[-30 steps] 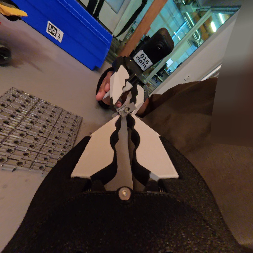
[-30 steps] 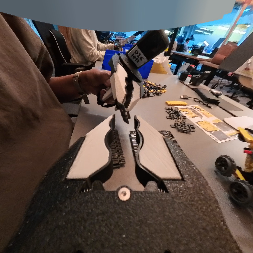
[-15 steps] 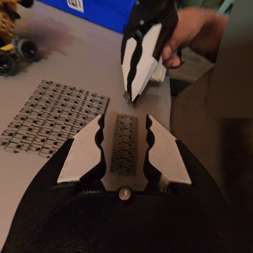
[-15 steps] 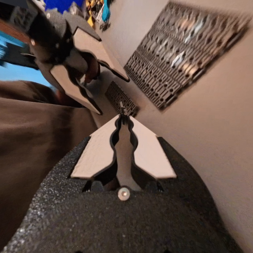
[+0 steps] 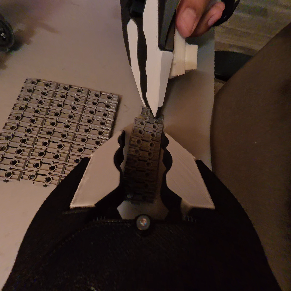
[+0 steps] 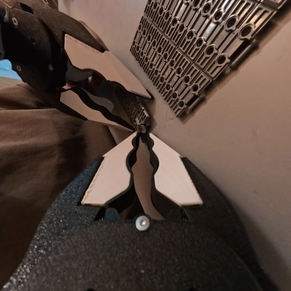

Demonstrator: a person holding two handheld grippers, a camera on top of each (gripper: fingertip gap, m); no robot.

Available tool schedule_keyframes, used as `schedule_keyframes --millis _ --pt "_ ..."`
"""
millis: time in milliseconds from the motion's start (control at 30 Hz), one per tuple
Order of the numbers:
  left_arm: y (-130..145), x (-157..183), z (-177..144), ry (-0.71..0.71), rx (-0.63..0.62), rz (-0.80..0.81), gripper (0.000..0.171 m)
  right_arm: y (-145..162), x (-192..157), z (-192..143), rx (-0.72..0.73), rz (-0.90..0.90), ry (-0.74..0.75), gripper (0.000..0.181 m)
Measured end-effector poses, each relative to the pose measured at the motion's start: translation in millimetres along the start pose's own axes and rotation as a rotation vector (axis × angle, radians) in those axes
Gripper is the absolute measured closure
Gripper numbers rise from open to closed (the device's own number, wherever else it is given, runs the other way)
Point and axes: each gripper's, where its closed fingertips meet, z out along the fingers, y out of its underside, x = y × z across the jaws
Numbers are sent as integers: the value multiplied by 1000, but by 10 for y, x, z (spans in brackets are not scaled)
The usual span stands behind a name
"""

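Grey plastic links fill both views: a narrow strip (image 5: 144, 159) of joined track pieces lies on the table (image 5: 70, 52) near its edge, inside the left gripper (image 5: 143, 137), whose white fingers (image 5: 102, 170) stand well apart on either side of it, close by yet not visibly pinching. Half a second ago that strip lay between those fingers with more room around it; now the left gripper sits lower and closer over it, and its tips reach farther along the strip. The right gripper (image 5: 152, 111), which then hung above the table just past the strip's far end, has come down onto that end, its jaws drawn almost together on a small grey link (image 5: 147, 114) that meets the strip's last row. From the right wrist view the same link (image 6: 141, 127) sits pinched at the tips of the right gripper (image 6: 142, 133), hard against the strip (image 6: 137, 108), with the left gripper (image 6: 138, 108) spread around the strip. A hand (image 5: 195, 14) grips the right tool's handle. To the left, a wide mat (image 5: 55, 130) of the same links lies flat, apart from the strip. A black wheel (image 5: 5, 37) shows at the far left edge. No brand, label or writing can be read in either view at this moment.
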Motion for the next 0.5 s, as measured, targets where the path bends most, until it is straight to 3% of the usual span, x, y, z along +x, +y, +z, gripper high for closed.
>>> schedule_keyframes --millis 233,367,433,500 --pt "0 -1 -1 6 1 -8 127 -40 11 -172 53 -91 99 147" --pt "1 -1 1 4 -1 -5 127 -158 -93 -258 128 -396 206 147" --pt "2 -3 1 2 -1 -5 128 -130 -122 -255 99 -597 281 150" --pt "3 -6 2 -3 -2 -2 128 -50 -43 -247 27 -763 354 164"
